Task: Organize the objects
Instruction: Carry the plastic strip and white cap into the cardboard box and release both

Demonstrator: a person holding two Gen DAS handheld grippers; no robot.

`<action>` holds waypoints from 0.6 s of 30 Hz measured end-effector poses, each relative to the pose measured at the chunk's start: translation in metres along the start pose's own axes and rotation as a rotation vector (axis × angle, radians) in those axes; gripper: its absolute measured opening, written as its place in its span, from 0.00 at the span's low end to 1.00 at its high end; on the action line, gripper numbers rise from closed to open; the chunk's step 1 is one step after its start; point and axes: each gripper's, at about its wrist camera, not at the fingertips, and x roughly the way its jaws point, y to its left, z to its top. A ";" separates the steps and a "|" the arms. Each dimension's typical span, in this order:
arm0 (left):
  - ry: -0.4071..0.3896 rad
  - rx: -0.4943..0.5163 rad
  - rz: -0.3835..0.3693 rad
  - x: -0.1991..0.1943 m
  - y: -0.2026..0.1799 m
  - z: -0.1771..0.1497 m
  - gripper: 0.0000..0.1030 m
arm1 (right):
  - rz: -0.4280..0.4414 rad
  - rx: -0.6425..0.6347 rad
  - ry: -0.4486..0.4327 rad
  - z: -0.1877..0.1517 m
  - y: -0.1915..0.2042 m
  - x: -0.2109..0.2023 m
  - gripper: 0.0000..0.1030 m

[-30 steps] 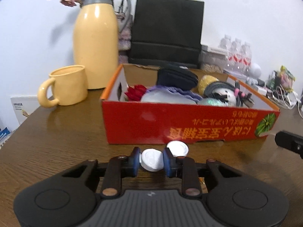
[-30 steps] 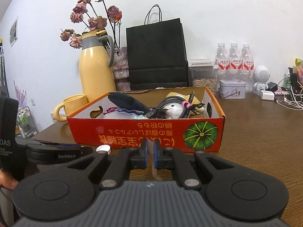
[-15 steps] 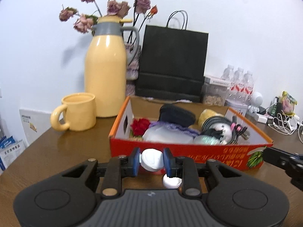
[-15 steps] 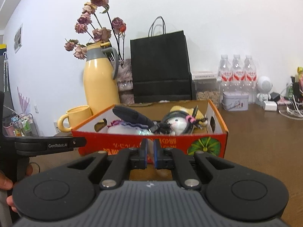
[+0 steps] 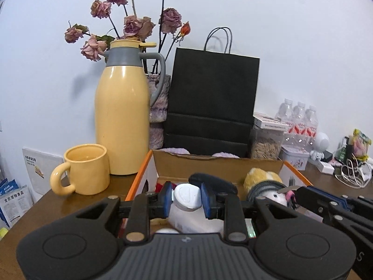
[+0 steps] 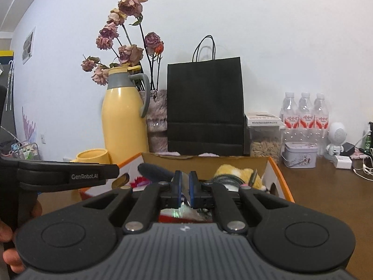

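A brown wooden table carries everything. Along its back edge, against the wall, stand a black paper bag and, toward the left, a yellow thermos jug with dried roses behind it. In front of these sits an open red cardboard box with orange rims, holding a black pouch, a yellow plush toy and coiled cables. A yellow mug stands just beside the box's left wall. The left gripper hangs over the box, its jaws pinching a white bottle cap by its sides. The right gripper is also over the box, its jaws pressed nearly together on a thin clear strip that I cannot identify.
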 end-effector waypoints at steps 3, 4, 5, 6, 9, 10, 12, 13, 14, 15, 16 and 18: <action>0.003 -0.013 0.012 0.013 0.003 0.003 0.24 | -0.004 0.012 -0.009 0.003 -0.002 0.015 0.07; 0.007 -0.015 0.014 0.017 0.004 0.004 0.24 | -0.005 0.017 -0.011 0.003 -0.003 0.021 0.07; 0.011 -0.017 0.017 0.022 0.005 0.005 0.24 | -0.007 0.019 -0.009 0.004 -0.003 0.026 0.07; 0.013 -0.018 0.022 0.026 0.006 0.006 0.24 | -0.009 0.019 -0.008 0.004 -0.004 0.031 0.07; 0.011 -0.026 0.034 0.036 0.010 0.011 0.24 | -0.015 0.022 -0.003 0.004 -0.008 0.044 0.07; 0.008 -0.027 0.037 0.040 0.011 0.012 0.24 | -0.017 0.022 -0.001 0.004 -0.009 0.048 0.07; 0.005 -0.026 0.043 0.046 0.013 0.015 0.24 | -0.019 0.021 0.004 0.003 -0.012 0.056 0.07; 0.006 -0.025 0.047 0.049 0.014 0.015 0.24 | -0.020 0.022 0.006 0.003 -0.013 0.059 0.07; 0.008 -0.024 0.049 0.053 0.015 0.016 0.24 | -0.020 0.022 0.010 0.003 -0.015 0.063 0.07; 0.011 -0.024 0.050 0.056 0.016 0.017 0.24 | -0.021 0.021 0.013 0.003 -0.016 0.067 0.07; 0.013 -0.024 0.050 0.059 0.016 0.017 0.24 | -0.021 0.019 0.018 0.002 -0.018 0.070 0.07; 0.012 -0.021 0.051 0.064 0.017 0.019 0.24 | -0.018 0.015 0.028 0.002 -0.020 0.077 0.07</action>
